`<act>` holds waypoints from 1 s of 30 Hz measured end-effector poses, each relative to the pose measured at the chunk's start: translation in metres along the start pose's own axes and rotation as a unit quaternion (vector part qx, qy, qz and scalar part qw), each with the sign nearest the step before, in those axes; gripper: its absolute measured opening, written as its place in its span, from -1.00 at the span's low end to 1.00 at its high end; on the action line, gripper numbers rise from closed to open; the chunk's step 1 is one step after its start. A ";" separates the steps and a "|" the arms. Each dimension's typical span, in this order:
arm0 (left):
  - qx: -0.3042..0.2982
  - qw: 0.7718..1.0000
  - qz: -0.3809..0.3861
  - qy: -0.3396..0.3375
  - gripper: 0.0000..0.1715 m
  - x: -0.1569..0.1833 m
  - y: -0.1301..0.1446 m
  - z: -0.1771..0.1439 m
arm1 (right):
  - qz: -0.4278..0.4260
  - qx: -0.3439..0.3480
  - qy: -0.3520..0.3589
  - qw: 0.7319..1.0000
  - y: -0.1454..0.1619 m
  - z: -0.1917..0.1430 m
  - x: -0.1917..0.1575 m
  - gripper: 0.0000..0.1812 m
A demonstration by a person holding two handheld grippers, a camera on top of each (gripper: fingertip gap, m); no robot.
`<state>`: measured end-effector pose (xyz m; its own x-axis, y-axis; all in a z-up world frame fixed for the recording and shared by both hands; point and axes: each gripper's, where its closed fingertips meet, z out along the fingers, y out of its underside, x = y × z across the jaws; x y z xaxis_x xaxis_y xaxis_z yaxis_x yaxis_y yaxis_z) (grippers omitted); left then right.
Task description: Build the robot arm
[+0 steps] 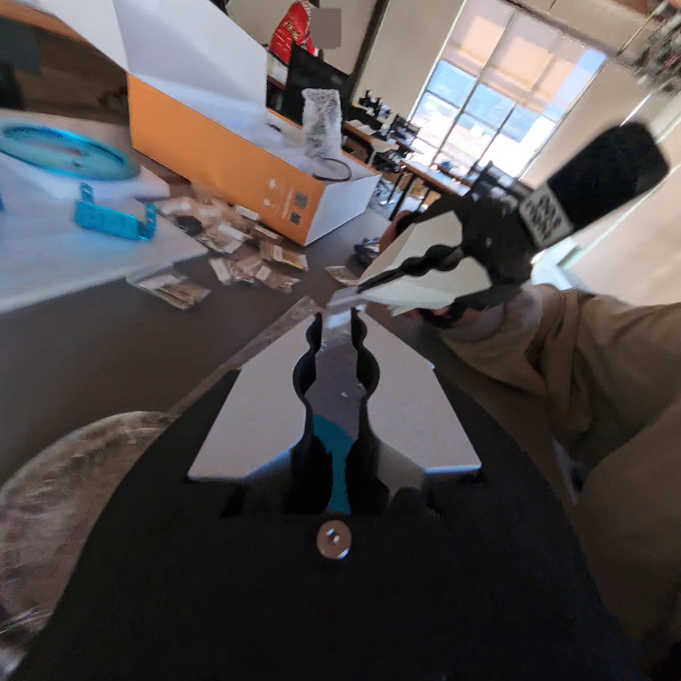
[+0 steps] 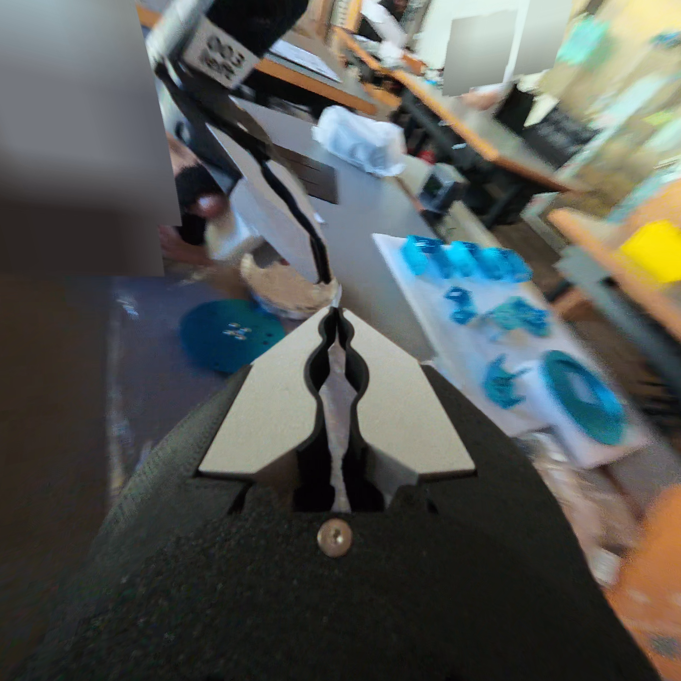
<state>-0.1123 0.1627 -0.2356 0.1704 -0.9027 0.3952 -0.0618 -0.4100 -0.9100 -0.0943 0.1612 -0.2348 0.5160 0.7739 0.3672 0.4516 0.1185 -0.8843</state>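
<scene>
Left wrist view, from the left: we see a blue metal ring (image 1: 66, 151) on a white foam board (image 1: 55, 254), then a long orange-and-white cardboard box (image 1: 221, 154), with small clear packets (image 1: 239, 250) scattered on the dark table (image 1: 92, 350) before it. At centre the left gripper (image 1: 336, 317) is closed to a narrow gap, pinching the edge of a small clear plastic bag (image 1: 280, 331) above the table. Just right of it, the right gripper (image 1: 363, 285) meets it tip to tip, pressed together.

Turning to the right wrist view, we find a flat blue round disc (image 2: 232, 335) on the table. The bag (image 2: 294, 294) hangs under the left gripper (image 2: 326, 280), and its film runs between the right gripper's (image 2: 336, 313) clamped fingers. Blue parts (image 2: 497, 320) lie at right.
</scene>
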 end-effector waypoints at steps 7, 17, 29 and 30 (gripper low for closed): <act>-0.011 0.988 -0.145 0.045 -0.77 0.005 0.018 0.010 | -0.180 -0.045 0.181 0.966 0.009 0.012 -0.010 -1.00; -0.033 0.977 -0.211 0.027 -0.79 -0.011 0.031 0.012 | -0.182 -0.090 0.156 0.967 0.029 0.021 -0.021 -1.00; -0.067 0.981 -0.180 -0.034 -1.00 -0.022 0.046 0.011 | 0.080 -0.100 -0.054 0.990 0.041 0.023 -0.047 -0.72; -0.066 0.981 -0.180 -0.031 -1.00 -0.022 0.045 0.011 | 0.119 -0.092 -0.083 0.985 0.039 0.021 -0.043 -0.71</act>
<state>-0.1080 0.1650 -0.2868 0.2637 -0.6883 0.6758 -0.1120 -0.7177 -0.6873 -0.1140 0.1453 -0.2906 0.5047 0.8585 0.0903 0.4645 -0.1820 -0.8667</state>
